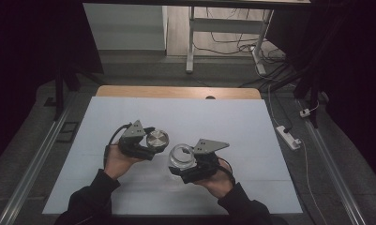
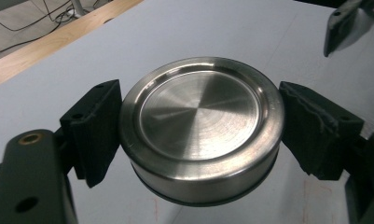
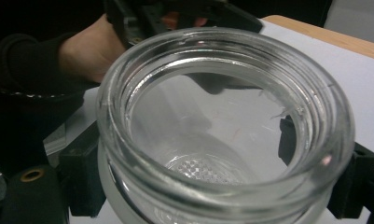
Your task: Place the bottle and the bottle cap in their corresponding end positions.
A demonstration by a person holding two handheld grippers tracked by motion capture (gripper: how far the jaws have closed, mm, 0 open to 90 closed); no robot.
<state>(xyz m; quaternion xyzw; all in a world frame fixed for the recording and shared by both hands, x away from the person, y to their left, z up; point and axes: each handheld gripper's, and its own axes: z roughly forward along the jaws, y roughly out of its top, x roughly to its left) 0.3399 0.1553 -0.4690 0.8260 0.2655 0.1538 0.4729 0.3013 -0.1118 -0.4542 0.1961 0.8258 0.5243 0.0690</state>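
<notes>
A round brushed-steel lid (image 2: 201,126) hangs above the white table, top face up, and my left gripper (image 2: 201,140) is shut on its rim with a black pad on each side. In the high view the lid (image 1: 157,138) sits at the tip of the left gripper (image 1: 154,142), left of centre. A clear glass jar (image 3: 128,154) with a threaded neck and an open mouth is clamped below its neck by my right gripper (image 3: 194,177). In the high view the jar (image 1: 181,154) and the right gripper (image 1: 183,162) are just right of the lid, a short gap apart.
A white sheet (image 1: 223,122) covers the table, with a wooden strip (image 1: 176,92) along its far edge. Beyond it stand a desk frame (image 1: 191,47) and loose cables on the floor. A power strip (image 1: 289,137) lies off the right edge. The other hand (image 3: 86,46) is close behind the jar.
</notes>
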